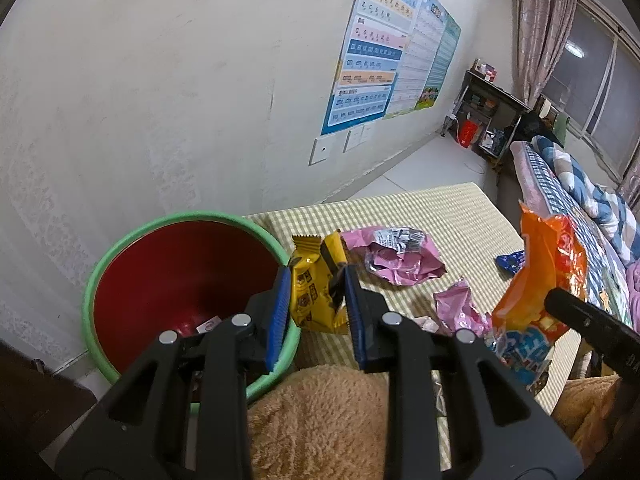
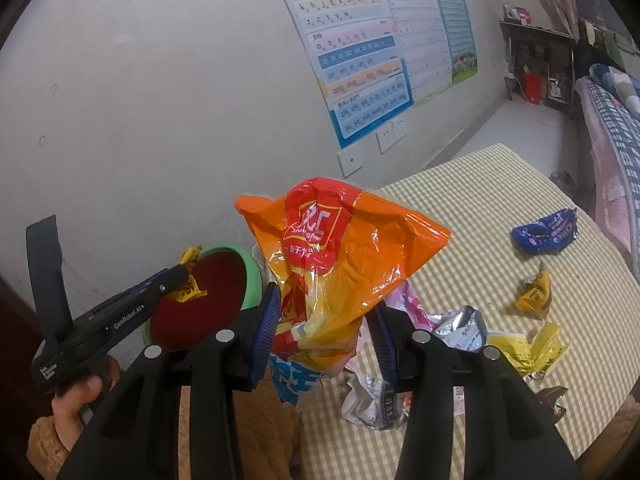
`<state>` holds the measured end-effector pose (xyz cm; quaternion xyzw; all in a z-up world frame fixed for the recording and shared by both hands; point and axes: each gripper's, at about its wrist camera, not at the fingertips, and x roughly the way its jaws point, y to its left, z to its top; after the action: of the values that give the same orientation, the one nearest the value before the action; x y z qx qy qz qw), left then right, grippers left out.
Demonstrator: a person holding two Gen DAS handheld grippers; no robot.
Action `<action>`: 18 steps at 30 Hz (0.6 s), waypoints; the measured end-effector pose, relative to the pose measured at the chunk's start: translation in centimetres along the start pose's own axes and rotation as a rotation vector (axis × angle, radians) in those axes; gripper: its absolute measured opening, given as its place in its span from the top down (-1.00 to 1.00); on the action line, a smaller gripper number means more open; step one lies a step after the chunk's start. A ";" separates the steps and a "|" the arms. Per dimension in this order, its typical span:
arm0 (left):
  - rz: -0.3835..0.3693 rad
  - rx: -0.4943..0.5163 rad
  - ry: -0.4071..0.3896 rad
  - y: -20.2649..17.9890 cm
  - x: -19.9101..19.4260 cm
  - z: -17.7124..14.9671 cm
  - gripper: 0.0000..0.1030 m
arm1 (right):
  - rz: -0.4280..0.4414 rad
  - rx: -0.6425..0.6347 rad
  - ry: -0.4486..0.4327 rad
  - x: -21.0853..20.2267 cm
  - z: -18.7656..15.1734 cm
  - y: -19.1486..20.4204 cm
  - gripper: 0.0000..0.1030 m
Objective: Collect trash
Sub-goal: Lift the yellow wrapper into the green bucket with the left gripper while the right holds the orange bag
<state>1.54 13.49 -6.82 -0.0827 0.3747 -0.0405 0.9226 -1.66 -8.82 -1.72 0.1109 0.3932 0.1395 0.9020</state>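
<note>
My left gripper (image 1: 316, 280) is shut on a yellow snack wrapper (image 1: 310, 296) and holds it at the rim of the red bin with a green rim (image 1: 120, 252). From the right wrist view the left gripper (image 2: 182, 274) and its yellow wrapper (image 2: 190, 290) hang over the bin's mouth (image 2: 208, 300). My right gripper (image 2: 324, 312) is shut on a large orange chip bag (image 2: 340, 256), held upright above the table. The orange bag also shows in the left wrist view (image 1: 540, 280).
On the checked tablecloth (image 2: 500, 208) lie pink wrappers (image 1: 396, 260), a blue wrapper (image 2: 544, 234), small yellow wrappers (image 2: 534, 292) and silver foil (image 2: 460, 328). A white wall with posters (image 1: 372, 52) stands behind the bin. A bed (image 1: 580, 188) lies at the right.
</note>
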 end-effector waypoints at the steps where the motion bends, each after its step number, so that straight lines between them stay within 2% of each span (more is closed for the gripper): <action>1: 0.003 -0.001 0.001 0.1 0.0 0.0 0.50 | 0.002 -0.001 -0.002 0.1 0.2 0.1 0.16; 8: 0.053 -0.001 -0.014 1.6 -0.5 0.5 0.50 | 0.047 -0.049 -0.020 1.0 1.6 2.7 0.16; 18: 0.122 -0.049 -0.001 5.5 -0.2 0.4 0.49 | 0.104 -0.117 0.039 4.1 2.0 6.6 0.16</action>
<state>1.70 18.94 -7.38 -0.0822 0.3794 0.0253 0.9212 1.37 -1.40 -1.11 0.0758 0.3954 0.2111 0.8907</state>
